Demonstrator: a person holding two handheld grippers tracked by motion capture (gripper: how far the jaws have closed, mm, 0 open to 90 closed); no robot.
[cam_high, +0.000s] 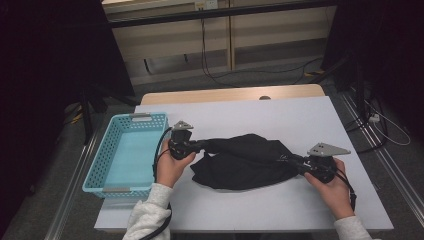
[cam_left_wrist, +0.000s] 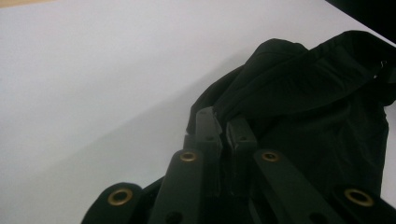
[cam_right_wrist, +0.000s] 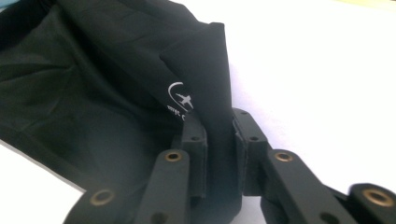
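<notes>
One black garment (cam_high: 242, 161), mid-table (cam_high: 300, 115), pinched at both ends — left gripper (cam_high: 200, 145) and right gripper (cam_high: 294, 161) each clamped on fabric. One blue basket (cam_high: 120, 190) at left edge; bare surface beyond.

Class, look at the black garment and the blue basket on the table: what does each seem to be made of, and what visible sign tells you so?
Black garment: probably a thin woven synthetic fabric with a slight sheen; it folds softly and carries a small white printed logo. Light blue basket: apparently moulded plastic, with rigid walls pierced by a regular grid of holes and a smooth, matte look.
</notes>
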